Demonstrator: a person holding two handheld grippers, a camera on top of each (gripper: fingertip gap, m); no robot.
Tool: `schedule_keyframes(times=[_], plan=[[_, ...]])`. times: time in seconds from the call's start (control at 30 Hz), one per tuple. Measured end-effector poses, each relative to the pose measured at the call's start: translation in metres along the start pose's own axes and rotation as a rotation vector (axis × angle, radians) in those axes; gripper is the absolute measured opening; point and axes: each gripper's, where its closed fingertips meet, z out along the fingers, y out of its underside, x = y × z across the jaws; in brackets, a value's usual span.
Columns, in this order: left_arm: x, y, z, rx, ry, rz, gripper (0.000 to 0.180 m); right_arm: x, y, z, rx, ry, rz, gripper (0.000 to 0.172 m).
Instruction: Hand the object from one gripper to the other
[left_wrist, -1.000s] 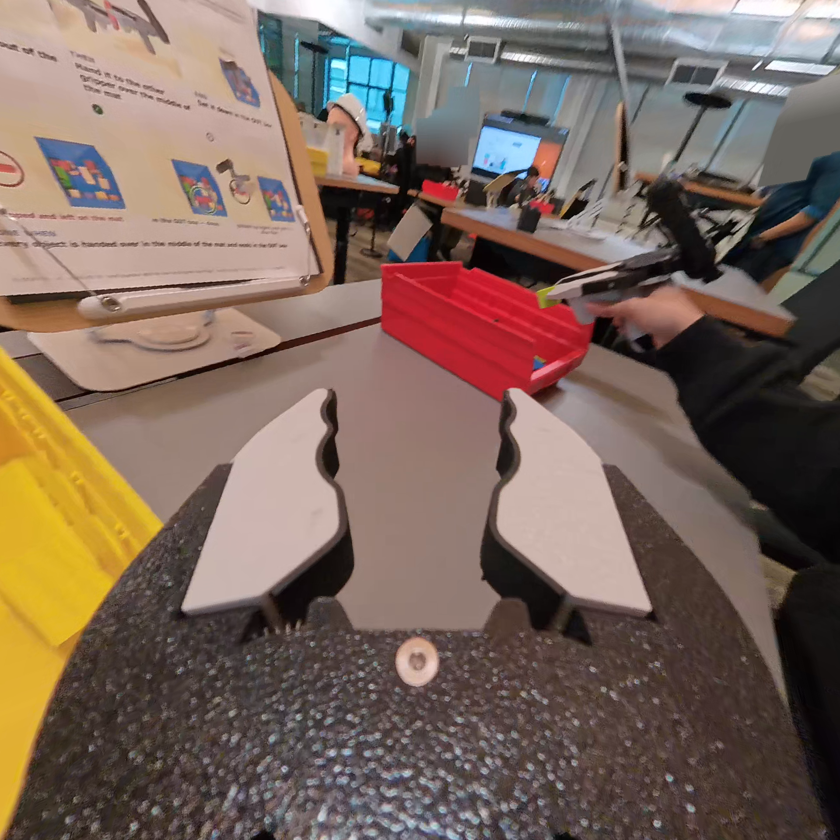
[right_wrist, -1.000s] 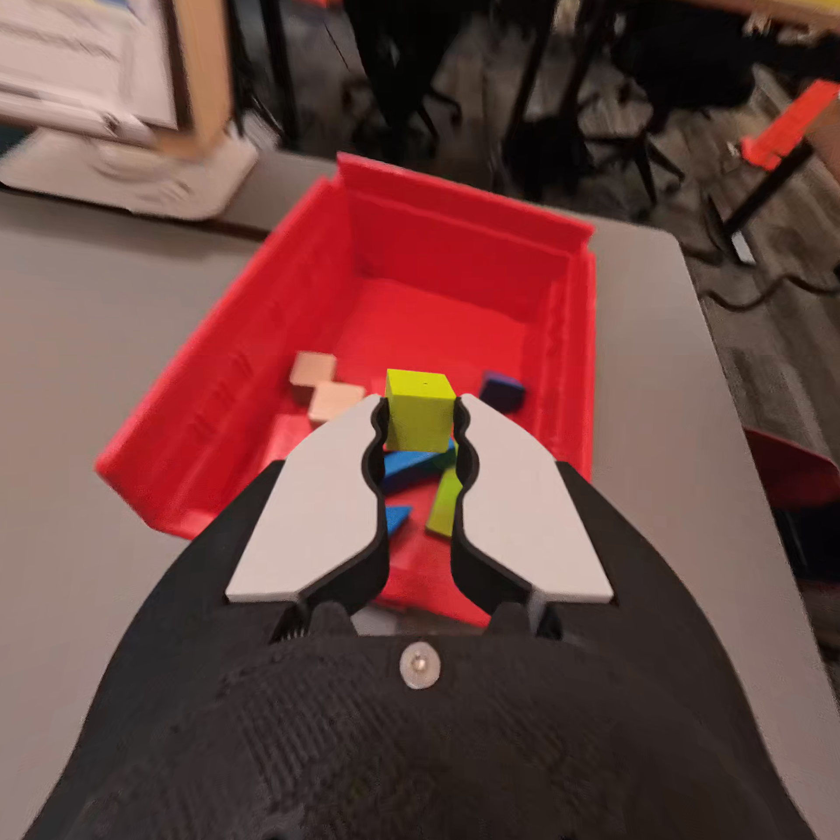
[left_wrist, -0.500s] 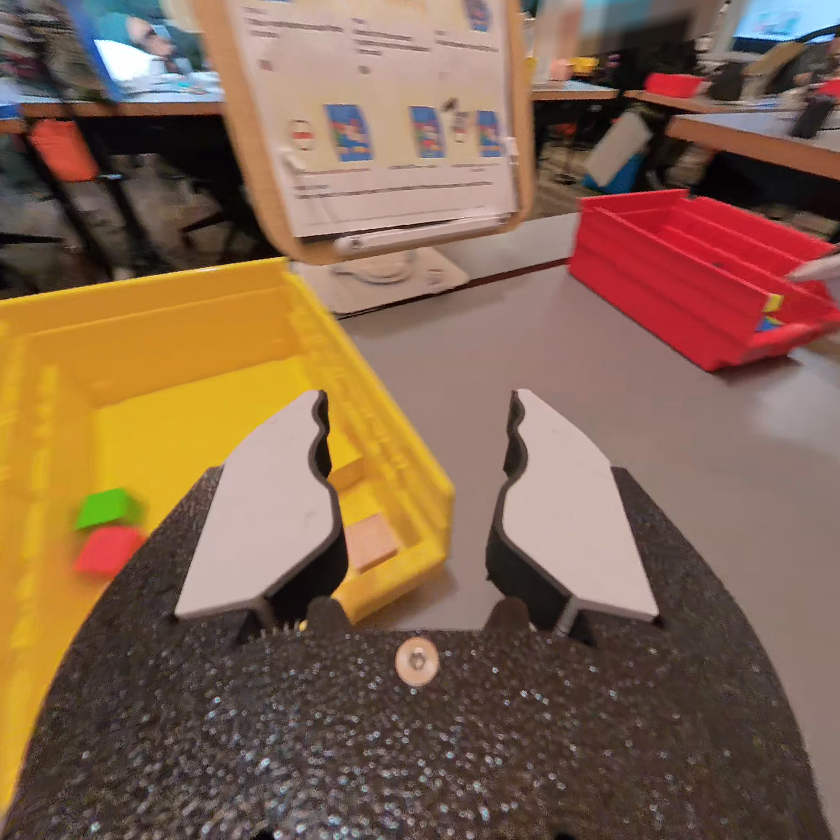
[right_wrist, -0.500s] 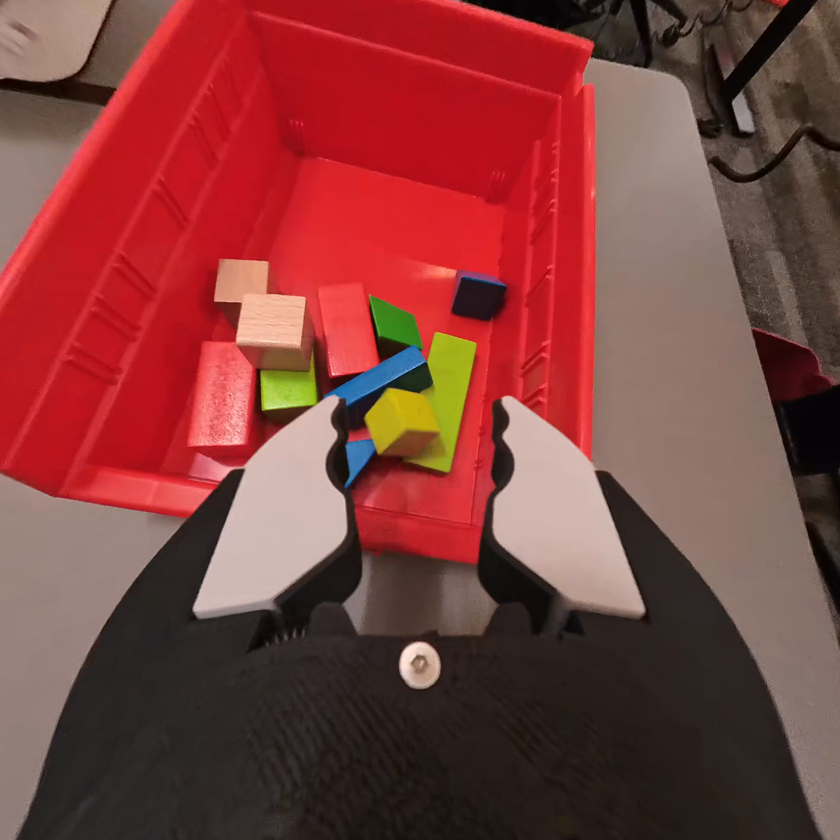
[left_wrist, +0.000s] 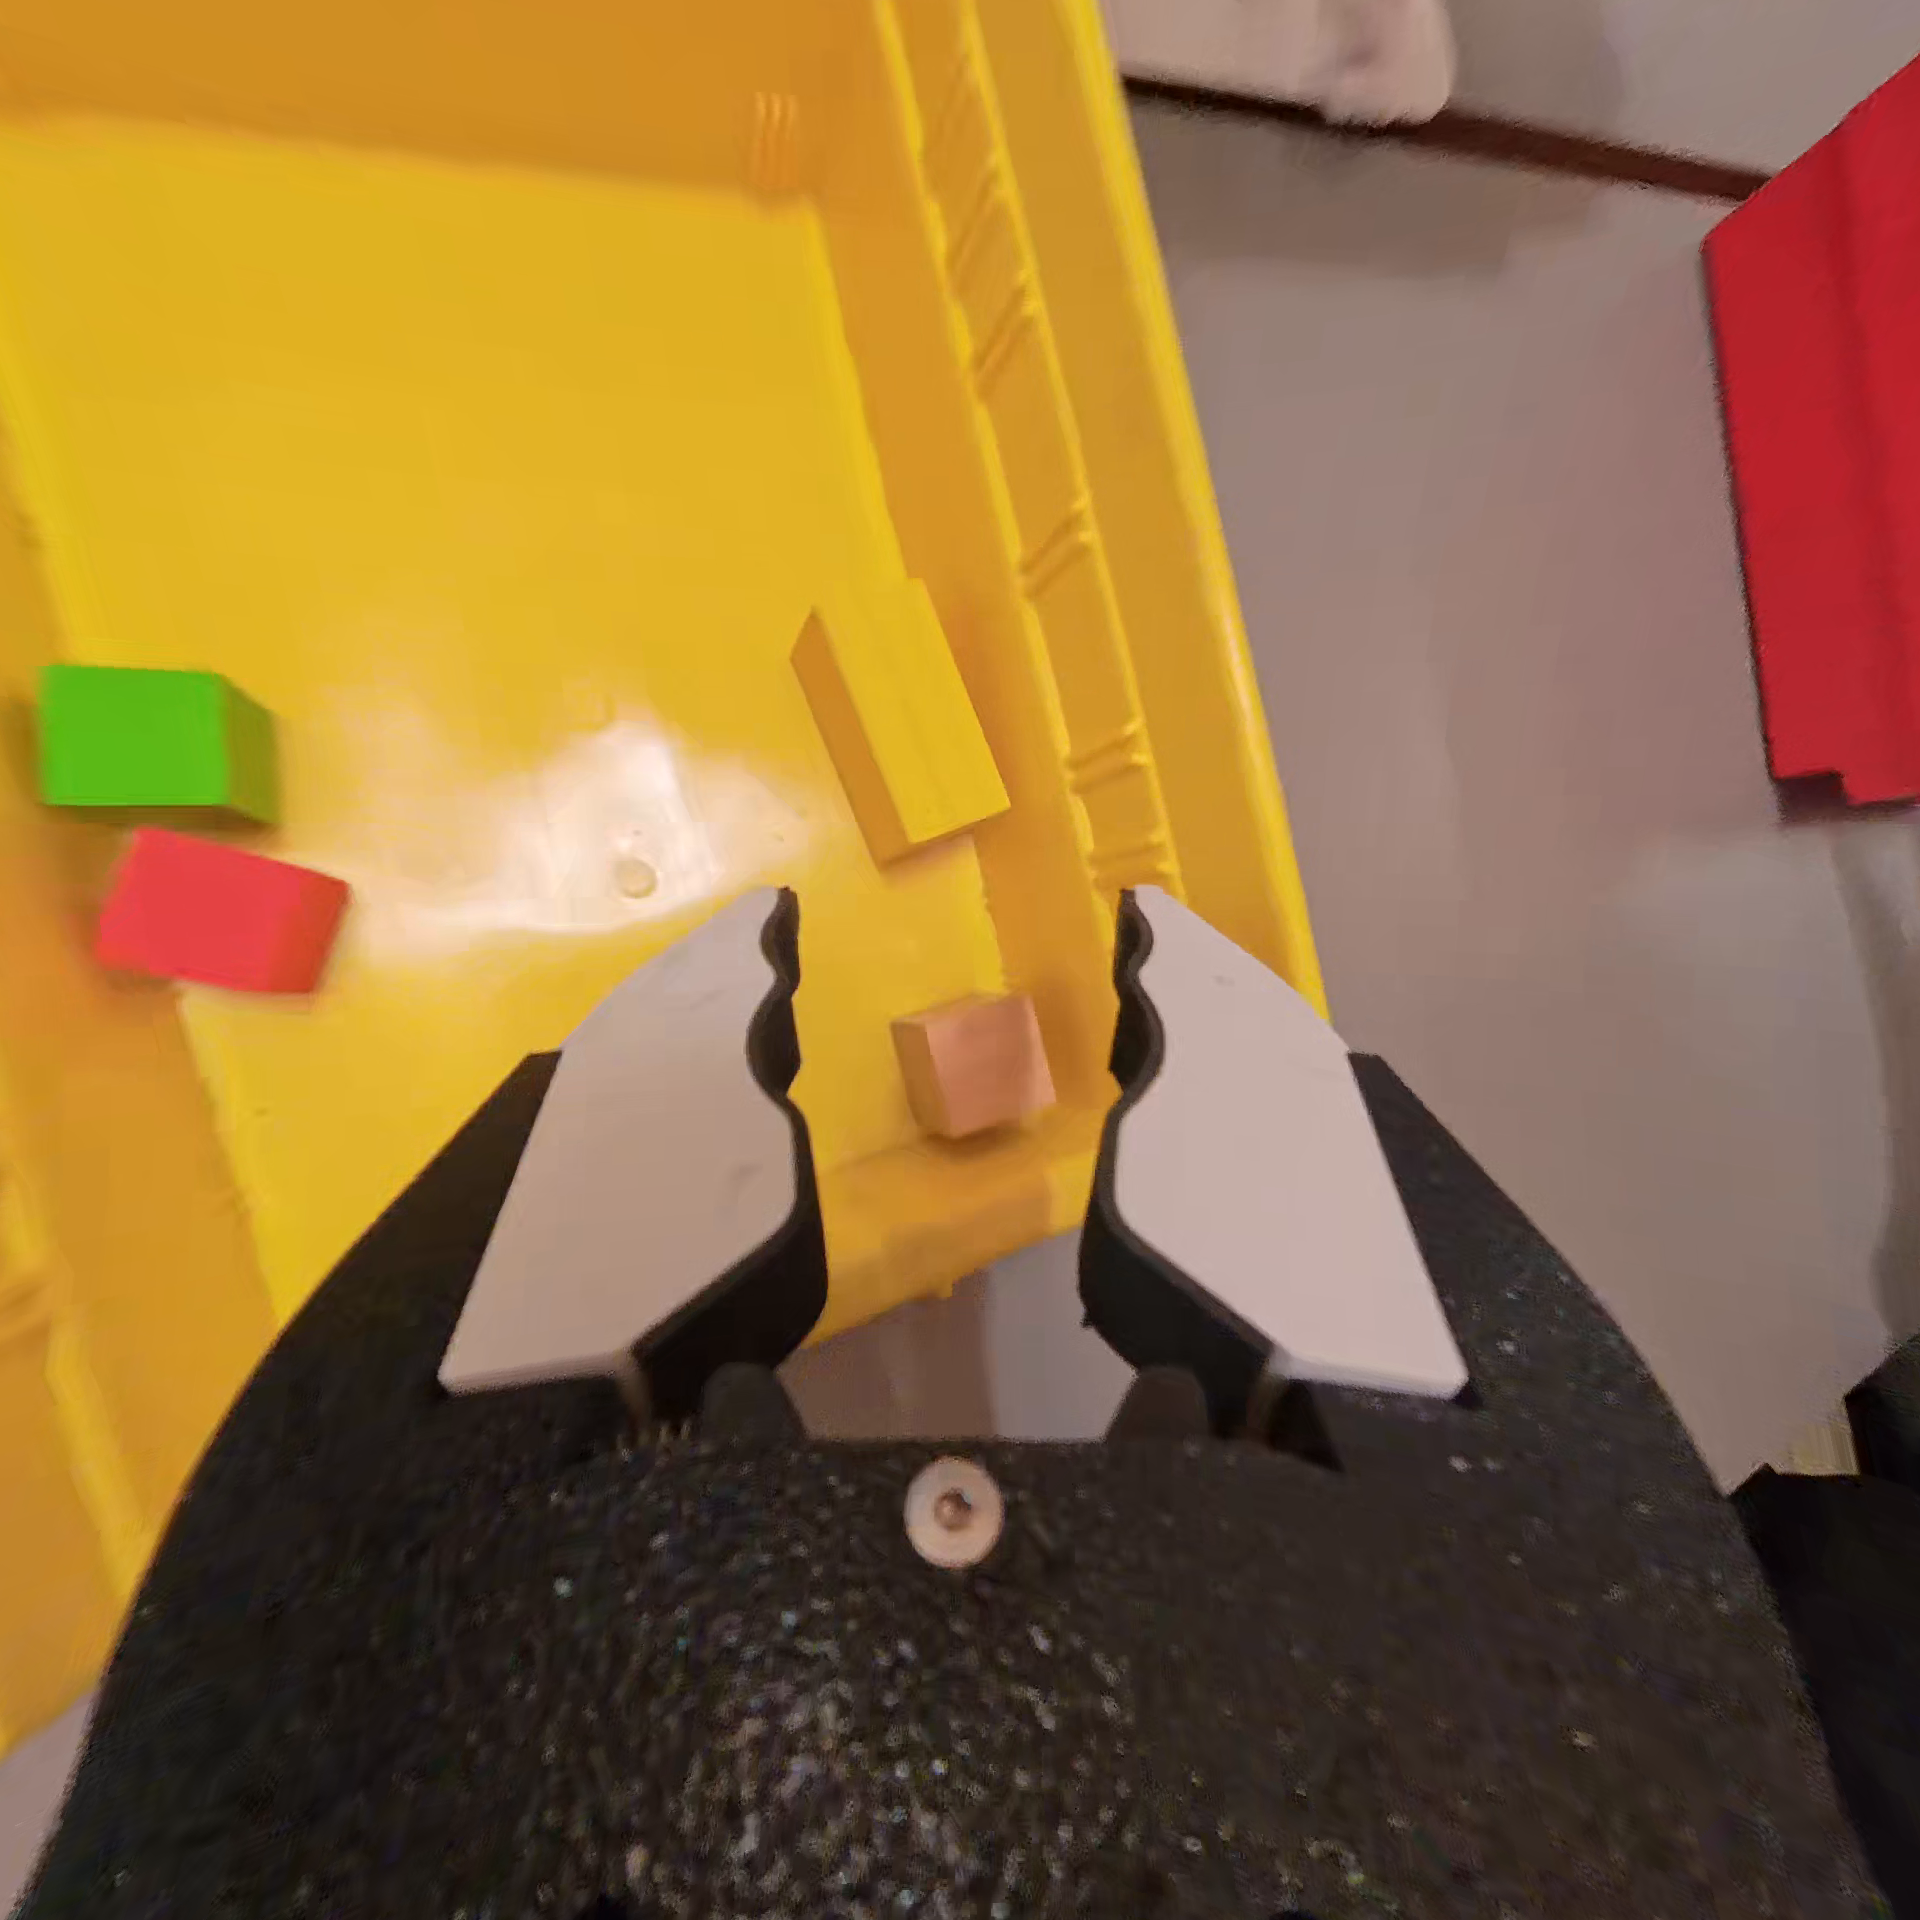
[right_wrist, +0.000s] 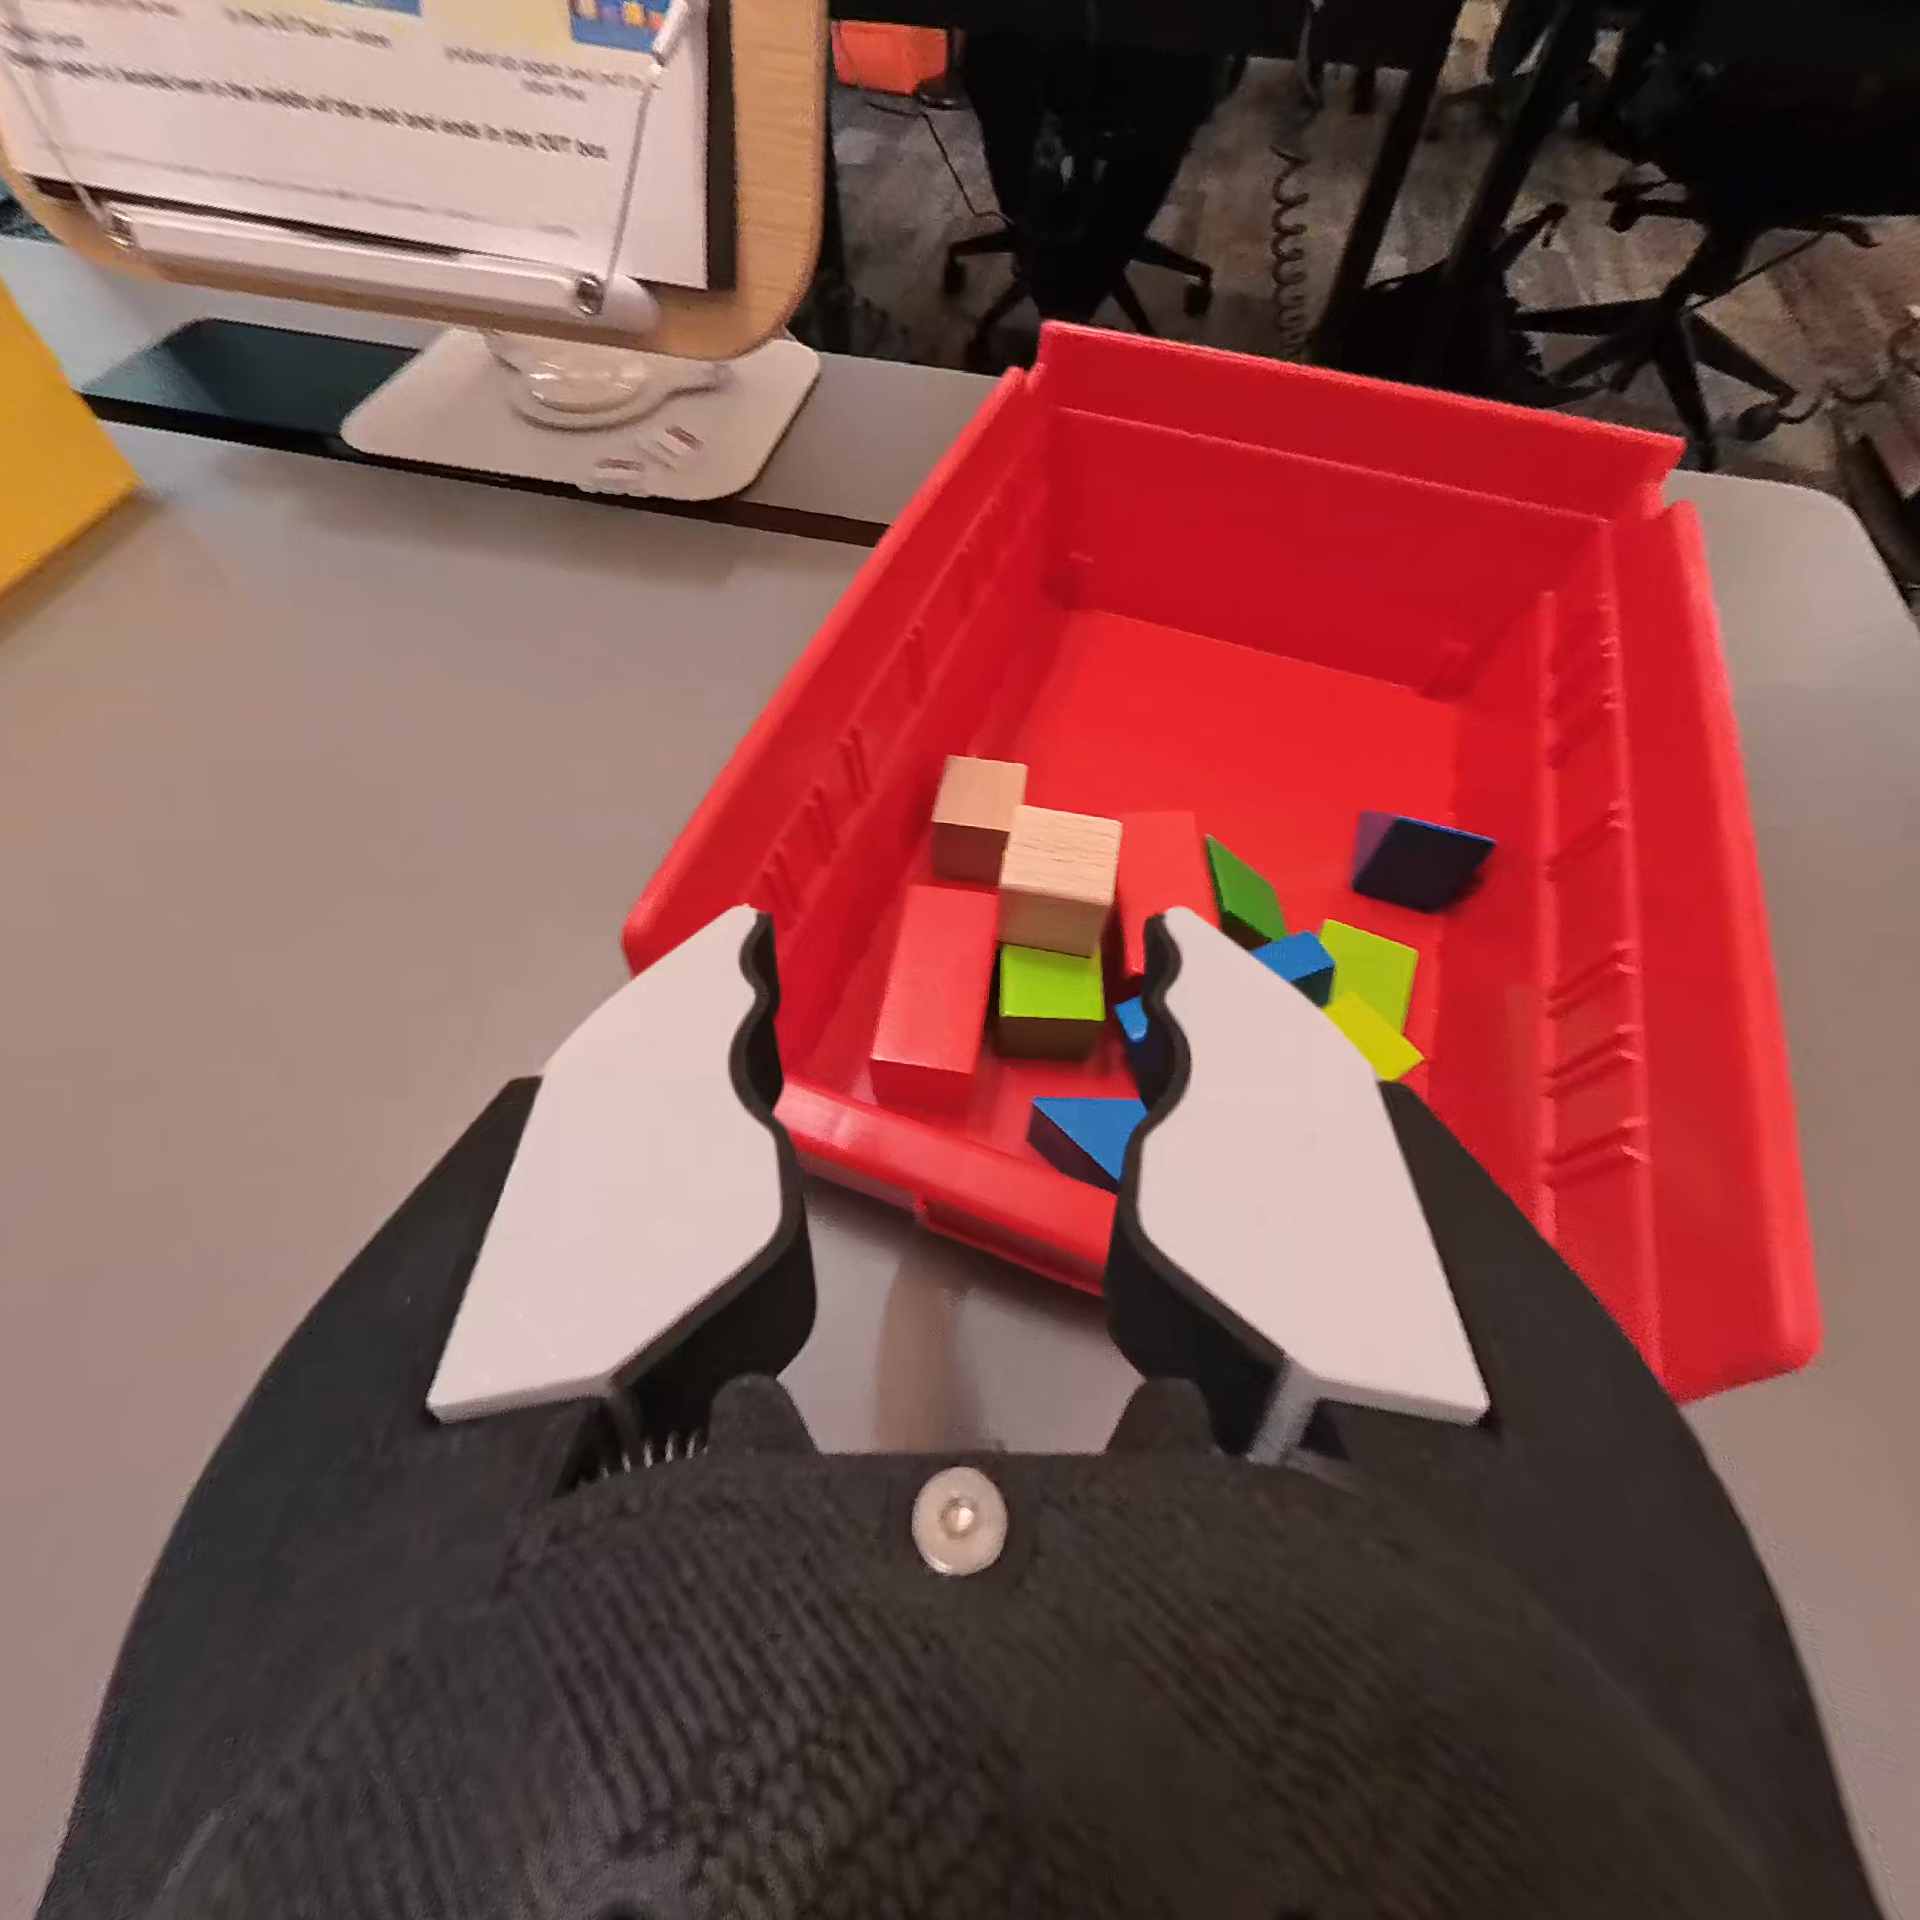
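Printed instruction sheet (right_wrist: 343, 94) on stand, writing blurred, nothing else lettered

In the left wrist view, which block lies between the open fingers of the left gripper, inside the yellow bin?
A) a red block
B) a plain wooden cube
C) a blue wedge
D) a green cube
B: the plain wooden cube lies in the corner of the yellow bin, between the fingers of the left gripper, untouched by them; the green cube and red block lie far left.

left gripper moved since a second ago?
Yes. The left gripper swung left and down: from facing the red bin to hovering over the yellow bin's corner, jaws open.
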Motion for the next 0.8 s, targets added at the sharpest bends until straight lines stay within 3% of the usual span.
schedule_keyframes(times=[0.2,0.57,0.8], plan=[[-0.004,0.001,0.046,-0.127,-0.032,-0.073,0.058,-0.007,0.0,-0.007,-0.008,-0.01,-0.018,0.068],[-0.011,0.005,0.077,-0.204,-0.055,-0.135,0.04,-0.006,-0.008,-0.016,0.003,0.007,-0.007,0.068],[-0.024,0.008,0.072,-0.223,-0.122,-0.074,0.06,-0.015,-0.01,-0.01,-0.006,-0.015,-0.015,0.068]])
